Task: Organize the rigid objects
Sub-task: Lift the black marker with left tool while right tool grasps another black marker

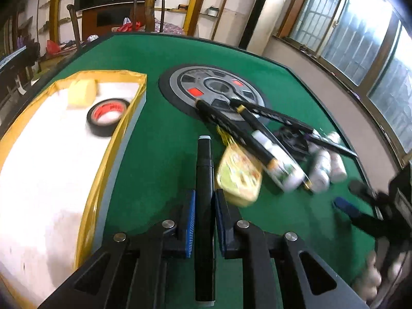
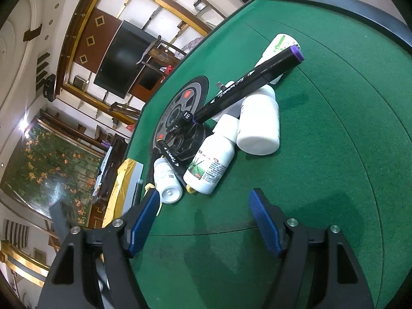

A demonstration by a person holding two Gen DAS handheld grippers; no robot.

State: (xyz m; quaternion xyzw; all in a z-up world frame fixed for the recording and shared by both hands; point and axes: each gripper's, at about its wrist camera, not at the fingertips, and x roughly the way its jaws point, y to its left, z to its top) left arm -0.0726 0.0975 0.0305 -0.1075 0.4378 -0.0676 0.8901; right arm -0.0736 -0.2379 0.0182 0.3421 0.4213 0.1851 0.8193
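My left gripper (image 1: pixel 204 198) is shut on a black marker (image 1: pixel 204 159) with a grey tip, which lies lengthwise between the blue pads above the green felt. To its right is a pile: black markers (image 1: pixel 224 118), white bottles (image 1: pixel 283 170) and a yellow packet (image 1: pixel 239 177). A white box with a yellow taped rim (image 1: pixel 110 154) lies to the left and holds a black tape roll (image 1: pixel 106 116) and a yellow sponge (image 1: pixel 81 94). My right gripper (image 2: pixel 203 206) stands open over bare felt, short of the white bottles (image 2: pixel 260 126) and a purple-capped marker (image 2: pixel 247 87).
A round grey disc (image 1: pixel 213 90) is set into the middle of the table, partly under the pile. The table's dark raised edge (image 2: pixel 360 2) curves round the far side. A wooden chair (image 1: pixel 148 10) and shelves stand beyond it. A corner of the box (image 2: pixel 123 180) shows at the right gripper's left.
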